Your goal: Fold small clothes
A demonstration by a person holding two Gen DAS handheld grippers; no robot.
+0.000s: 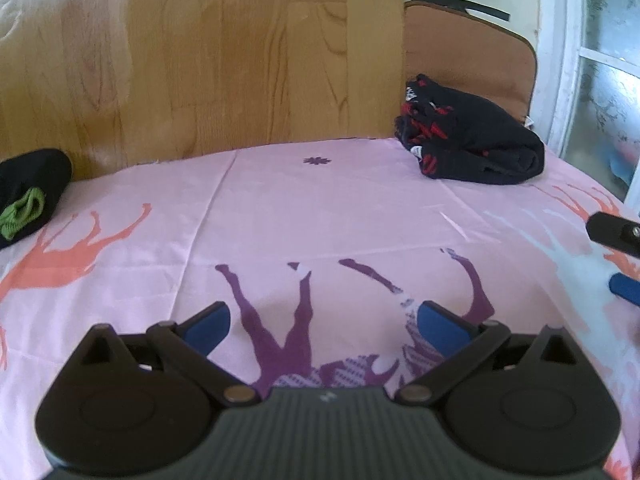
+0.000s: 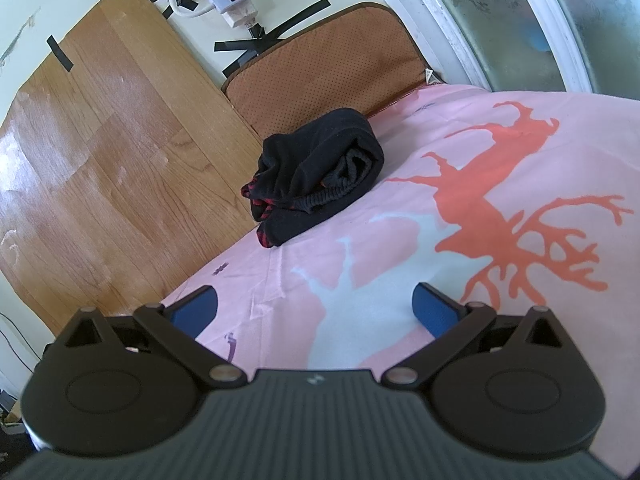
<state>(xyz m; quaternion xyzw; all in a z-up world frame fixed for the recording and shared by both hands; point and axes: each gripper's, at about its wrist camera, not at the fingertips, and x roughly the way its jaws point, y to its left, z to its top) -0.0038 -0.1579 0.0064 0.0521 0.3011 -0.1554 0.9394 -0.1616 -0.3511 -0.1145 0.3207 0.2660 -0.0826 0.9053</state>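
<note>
1. Left gripper (image 1: 320,320) and right gripper (image 2: 314,306): jaws spread, empty.
2. Black-and-red garment (image 2: 316,176) bundled at bed's far edge, by the brown cushion (image 2: 340,60).
3. Risk: pinching the pink bedsheet (image 1: 320,220) along with it; bundle unrolling.

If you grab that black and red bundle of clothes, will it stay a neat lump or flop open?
The black and red bundle would probably flop: it looks like soft knit cloth, loosely folded, with layers gaping at one end. It likely feels light. It seems unlikely to roll, since it sags flat on the pink sheet.
</note>
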